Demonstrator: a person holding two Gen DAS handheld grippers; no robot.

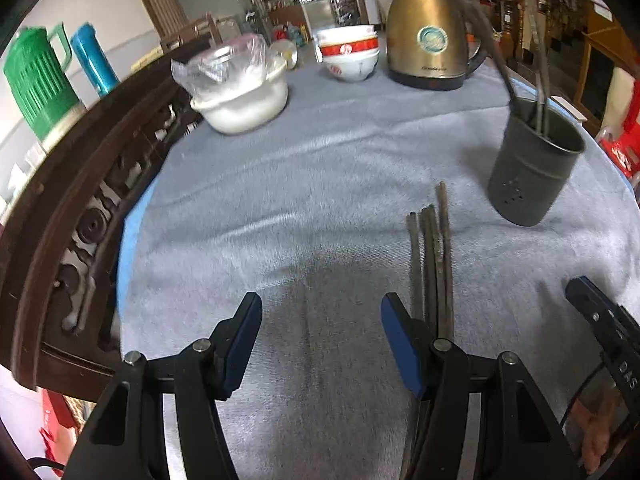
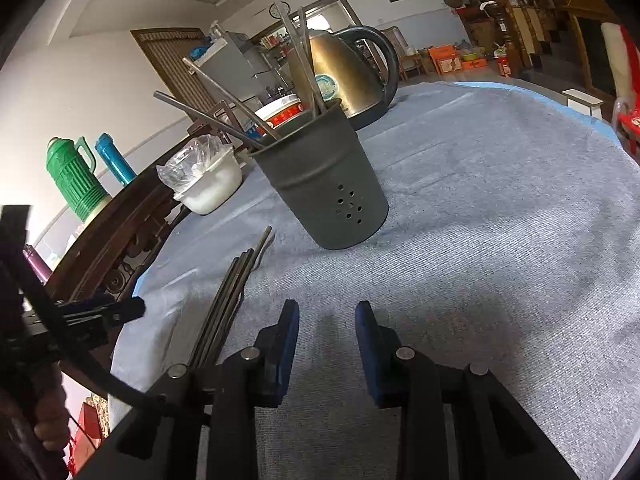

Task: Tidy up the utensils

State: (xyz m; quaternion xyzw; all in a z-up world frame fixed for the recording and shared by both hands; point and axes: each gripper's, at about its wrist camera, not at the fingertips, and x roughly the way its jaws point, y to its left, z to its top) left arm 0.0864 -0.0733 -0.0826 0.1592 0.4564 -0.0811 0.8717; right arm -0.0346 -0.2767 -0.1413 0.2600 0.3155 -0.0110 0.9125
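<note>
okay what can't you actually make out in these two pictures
- Near ends of the loose chopsticks: left wrist view, hidden behind the left gripper.
- Holder interior: right wrist view, its wall hides the utensils' lower ends.
- Kettle lettering: left wrist view, too small.

Grey-clothed table point(image 1: 320, 184), chopsticks point(image 1: 434, 248) (loose), holder point(image 1: 532, 176), kettle point(image 1: 428, 40), bowls point(image 1: 348, 56)

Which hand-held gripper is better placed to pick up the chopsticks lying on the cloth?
Left, probably. The left hand-held gripper is open with the loose chopsticks just outside one finger. The right hand-held gripper, narrower, sits further aside, facing the utensil holder.
</note>
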